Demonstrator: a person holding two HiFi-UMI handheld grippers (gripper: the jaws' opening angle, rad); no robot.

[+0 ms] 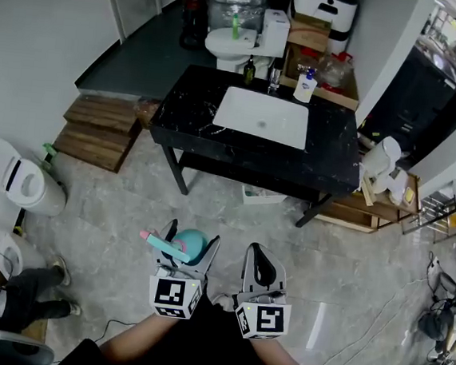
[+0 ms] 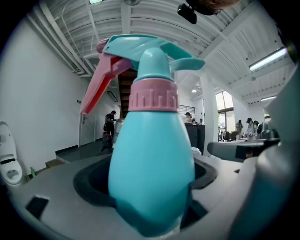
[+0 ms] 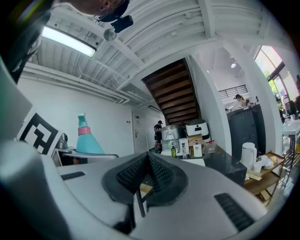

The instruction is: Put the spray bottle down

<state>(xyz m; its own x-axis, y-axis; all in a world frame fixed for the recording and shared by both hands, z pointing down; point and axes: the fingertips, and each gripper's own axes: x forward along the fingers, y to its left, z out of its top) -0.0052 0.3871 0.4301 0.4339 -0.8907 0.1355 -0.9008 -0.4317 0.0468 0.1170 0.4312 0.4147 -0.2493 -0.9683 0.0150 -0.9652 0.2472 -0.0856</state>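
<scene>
The spray bottle (image 2: 152, 164), teal with a pink collar and a pink trigger, is held upright in the left gripper (image 1: 191, 245). Its rounded body is clasped low down between the fingers (image 2: 56, 187), which are spread wide around it. The nozzle head is turned to the left in the left gripper view. In the head view the bottle is seen in the air above the pale stone floor (image 1: 209, 208), well apart from the black worktop (image 1: 331, 151) ahead.

The right gripper (image 1: 261, 257) is carried just beside the left one, and nothing is held in it. Its fingers (image 3: 124, 180) are pressed together, with the ridged pads touching.

A white sink (image 1: 262, 117) is set into the worktop, and a few small bottles (image 1: 305, 85) are stood along its far edge. A white toilet (image 1: 233, 46) is seen behind the worktop, and wooden steps (image 1: 101, 129) are laid to its left. A seated person (image 1: 9, 293) is seen at the lower left.
</scene>
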